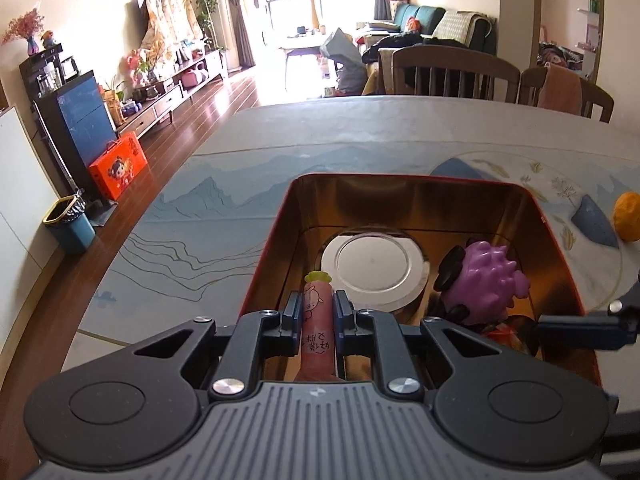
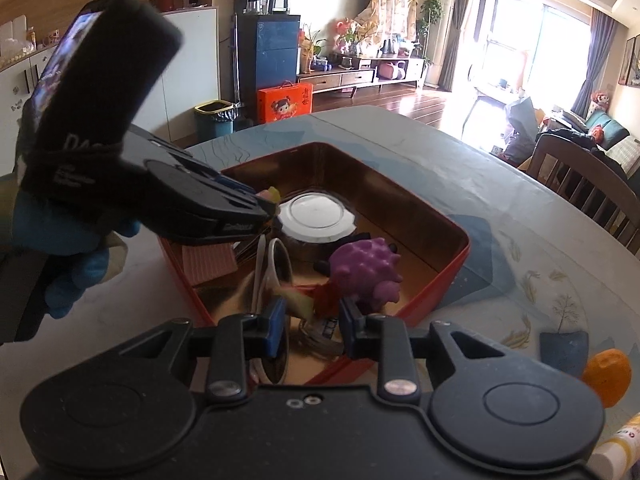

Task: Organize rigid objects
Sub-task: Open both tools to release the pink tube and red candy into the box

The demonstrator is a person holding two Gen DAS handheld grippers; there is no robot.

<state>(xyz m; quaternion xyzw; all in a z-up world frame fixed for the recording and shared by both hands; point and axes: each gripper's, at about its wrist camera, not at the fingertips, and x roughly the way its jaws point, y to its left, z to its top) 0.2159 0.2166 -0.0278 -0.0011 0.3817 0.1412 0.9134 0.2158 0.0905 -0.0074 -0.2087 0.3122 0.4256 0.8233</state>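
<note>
Purple spiky toy (image 1: 488,280) (beside round lid (image 1: 374,266)) crowds red tin (image 1: 400,179).

A: What carries everything?

B: A round table (image 1: 248,216) with a blue mountain-print cover.

A: And directly on it?

B: A red tin box (image 1: 556,240) with a gold inside, near the middle; an orange fruit (image 1: 628,216) just right of it; a white and yellow tube (image 2: 616,446) at the near right edge.
</note>
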